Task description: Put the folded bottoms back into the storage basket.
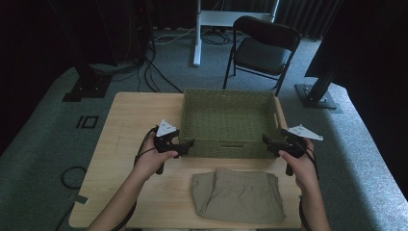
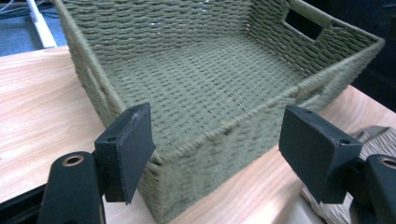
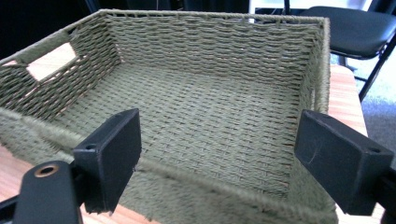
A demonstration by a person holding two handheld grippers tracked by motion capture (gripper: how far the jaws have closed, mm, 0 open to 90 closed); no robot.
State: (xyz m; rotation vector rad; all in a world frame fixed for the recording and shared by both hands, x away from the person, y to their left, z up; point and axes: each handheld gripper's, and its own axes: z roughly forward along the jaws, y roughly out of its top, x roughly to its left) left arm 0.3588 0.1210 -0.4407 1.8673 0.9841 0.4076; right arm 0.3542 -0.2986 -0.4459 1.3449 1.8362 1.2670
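Woven green basket (image 1: pixel 230 122) in the centre of the high view, on the wooden table (image 1: pixel 130 120), empty inside; folded khaki garment (image 1: pixel 239 195) lower centre, just below the basket's near wall. Left gripper (image 1: pixel 188 144) at the basket's lower left corner, jaws wide, nothing between the pads, near corner of the basket (image 2: pixel 187 154) framed between them in the left gripper view. Right gripper (image 1: pixel 267 140) at the lower right corner, jaws likewise wide and empty, basket rim (image 3: pixel 196 172) just beyond its jaws in the right gripper view. Likely risks from here: nudging the light basket askew with a jaw tip while leaving its corners; pinching only the top layer of the garment, letting the fold fall open on lifting; uneven lifts by the two hands dragging cloth against the basket's wall
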